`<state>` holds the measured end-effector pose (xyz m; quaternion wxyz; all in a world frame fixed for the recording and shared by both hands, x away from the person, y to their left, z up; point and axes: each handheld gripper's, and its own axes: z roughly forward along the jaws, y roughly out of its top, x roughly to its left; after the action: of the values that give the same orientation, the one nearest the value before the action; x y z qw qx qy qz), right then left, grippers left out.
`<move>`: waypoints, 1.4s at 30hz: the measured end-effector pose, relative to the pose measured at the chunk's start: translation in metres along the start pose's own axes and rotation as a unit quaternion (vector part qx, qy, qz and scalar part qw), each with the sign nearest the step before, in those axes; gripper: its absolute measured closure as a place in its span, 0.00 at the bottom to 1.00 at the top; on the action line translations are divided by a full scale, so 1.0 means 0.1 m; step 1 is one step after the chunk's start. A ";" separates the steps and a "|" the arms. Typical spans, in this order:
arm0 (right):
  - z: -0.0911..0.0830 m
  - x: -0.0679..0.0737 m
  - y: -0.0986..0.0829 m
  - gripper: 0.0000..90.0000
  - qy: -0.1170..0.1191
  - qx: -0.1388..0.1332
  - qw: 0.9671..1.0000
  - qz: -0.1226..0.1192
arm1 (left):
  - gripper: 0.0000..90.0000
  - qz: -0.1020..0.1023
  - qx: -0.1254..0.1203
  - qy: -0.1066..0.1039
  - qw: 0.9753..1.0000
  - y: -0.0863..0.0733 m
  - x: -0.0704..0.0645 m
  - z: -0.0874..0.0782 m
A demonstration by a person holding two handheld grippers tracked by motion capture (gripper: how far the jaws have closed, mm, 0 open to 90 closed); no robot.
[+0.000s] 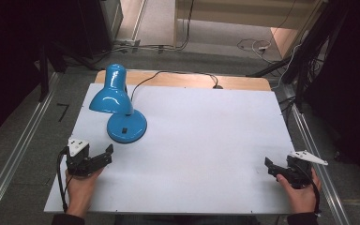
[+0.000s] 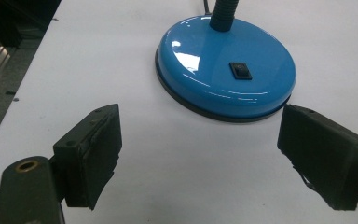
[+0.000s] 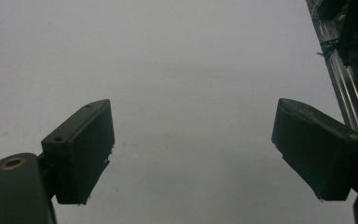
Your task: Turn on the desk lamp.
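Glossy blue desk lamp (image 1: 120, 108) with round base and black rocker switch (image 2: 240, 70) standing on the white table (image 1: 201, 140) at far left, left gripper (image 1: 104, 155) near its base, jaws wide apart, right gripper (image 1: 273, 168) at near right, jaws wide apart over bare tabletop

Blue lamp (image 1: 119, 105) blocks far-left; white table (image 1: 206, 140) elsewhere open.

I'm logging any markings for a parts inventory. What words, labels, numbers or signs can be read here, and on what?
None can be read.
Black rocker switch on the blue lamp's base: a faint mark, too small to read.
Neither hand-held gripper shows any lettering: left, right.
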<state>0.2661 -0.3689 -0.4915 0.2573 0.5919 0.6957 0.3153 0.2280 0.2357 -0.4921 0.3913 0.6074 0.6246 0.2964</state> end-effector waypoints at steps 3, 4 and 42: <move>0.00 0.00 0.00 0.13 0.001 0.000 1.000 0.000 | 0.16 0.000 -0.001 -0.001 1.000 0.01 -0.01 0.01; 0.00 0.00 0.00 0.13 0.000 0.000 1.000 0.000 | 0.16 0.001 -0.002 -0.002 1.000 0.01 -0.02 0.01; 0.01 -0.01 0.00 0.13 0.000 0.003 1.000 0.000 | 0.33 0.004 -0.009 -0.007 1.000 0.10 -0.06 0.22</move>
<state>0.2668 -0.3694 -0.4925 0.2554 0.5930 0.6966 0.3128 0.2512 0.2280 -0.4944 0.3997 0.6082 0.6169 0.2996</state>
